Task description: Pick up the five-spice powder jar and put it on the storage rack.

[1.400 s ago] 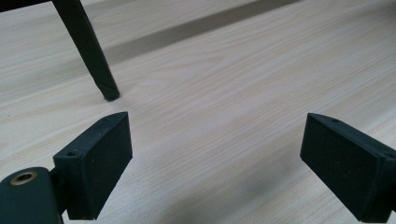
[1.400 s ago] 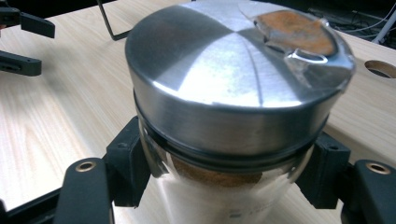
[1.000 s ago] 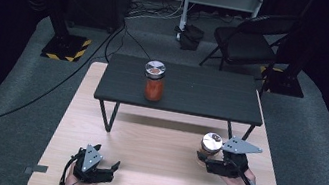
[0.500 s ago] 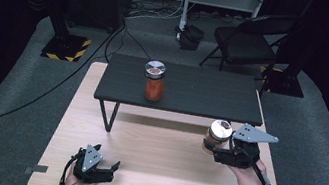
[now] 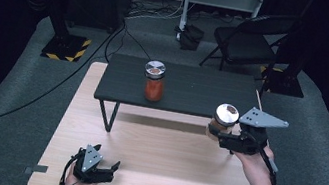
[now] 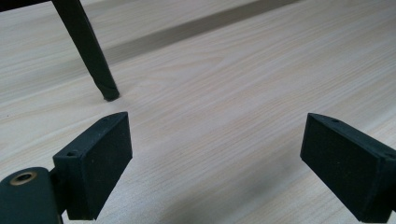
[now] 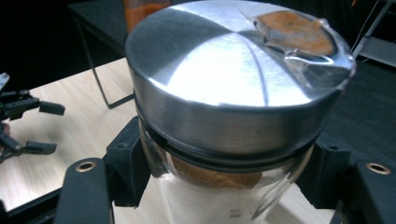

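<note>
My right gripper (image 5: 215, 132) is shut on a glass jar (image 5: 226, 117) with a brushed metal lid, holding it upright in the air near the front right corner of the low black table (image 5: 193, 92). In the right gripper view the jaws clamp the jar (image 7: 233, 93) just under its lid, and brown powder shows inside. A second lidded jar (image 5: 154, 81) with orange contents stands on the black table. At the front left, my left gripper (image 5: 109, 170) rests on the wooden tabletop (image 5: 167, 154). Its jaws (image 6: 215, 158) stand wide apart with nothing between them.
A thin black leg (image 6: 88, 51) of the low table stands on the wood ahead of the left gripper. Behind the tables are a folding chair (image 5: 247, 40), floor cables and a stand base with yellow-black stripes (image 5: 66, 47).
My right gripper has lifted the jar higher above the wooden tabletop. The left gripper has stayed where it was.
</note>
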Available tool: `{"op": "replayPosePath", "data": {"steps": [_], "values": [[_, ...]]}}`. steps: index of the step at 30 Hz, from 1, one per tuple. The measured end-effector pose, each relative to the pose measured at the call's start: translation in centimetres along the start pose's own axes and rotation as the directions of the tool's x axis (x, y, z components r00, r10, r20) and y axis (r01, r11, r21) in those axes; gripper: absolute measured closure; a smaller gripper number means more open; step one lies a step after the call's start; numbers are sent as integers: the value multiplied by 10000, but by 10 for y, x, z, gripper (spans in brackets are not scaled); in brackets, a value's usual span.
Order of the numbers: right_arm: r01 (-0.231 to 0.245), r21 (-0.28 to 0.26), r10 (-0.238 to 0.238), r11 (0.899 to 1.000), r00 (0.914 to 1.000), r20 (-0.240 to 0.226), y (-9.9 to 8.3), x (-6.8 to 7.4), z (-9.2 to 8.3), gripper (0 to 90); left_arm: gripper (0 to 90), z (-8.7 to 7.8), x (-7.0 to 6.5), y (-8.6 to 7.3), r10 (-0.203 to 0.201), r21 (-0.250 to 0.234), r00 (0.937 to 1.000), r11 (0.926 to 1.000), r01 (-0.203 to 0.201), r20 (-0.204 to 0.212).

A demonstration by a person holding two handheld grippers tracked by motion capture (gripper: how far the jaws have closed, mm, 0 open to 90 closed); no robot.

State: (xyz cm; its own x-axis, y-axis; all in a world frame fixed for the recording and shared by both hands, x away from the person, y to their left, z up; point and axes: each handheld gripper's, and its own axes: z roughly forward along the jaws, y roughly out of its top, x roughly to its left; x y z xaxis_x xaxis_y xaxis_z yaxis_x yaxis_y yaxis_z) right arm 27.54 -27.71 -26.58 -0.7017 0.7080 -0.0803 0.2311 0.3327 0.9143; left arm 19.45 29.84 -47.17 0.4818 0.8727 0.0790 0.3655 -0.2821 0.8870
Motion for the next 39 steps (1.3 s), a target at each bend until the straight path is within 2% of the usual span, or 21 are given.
{"op": "replayPosePath", "data": {"steps": [10, 30, 39], "values": [[-277, -335, 290, 9991, 9988, 390, 18, -9, 4, 302, 88, 0, 0, 0, 10, 23, 10000, 10000, -10, 18], [-840, -88, 843, 9964, 9854, 1481, 36, -11, 49, 302, 88, 0, 2, 1, -19, 25, 10000, 10000, 19, 87], [-978, 29, 963, 9952, 9840, 1497, 40, -16, 58, 297, 88, 0, 2, 1, -18, 30, 10000, 10000, 18, 98]]}}
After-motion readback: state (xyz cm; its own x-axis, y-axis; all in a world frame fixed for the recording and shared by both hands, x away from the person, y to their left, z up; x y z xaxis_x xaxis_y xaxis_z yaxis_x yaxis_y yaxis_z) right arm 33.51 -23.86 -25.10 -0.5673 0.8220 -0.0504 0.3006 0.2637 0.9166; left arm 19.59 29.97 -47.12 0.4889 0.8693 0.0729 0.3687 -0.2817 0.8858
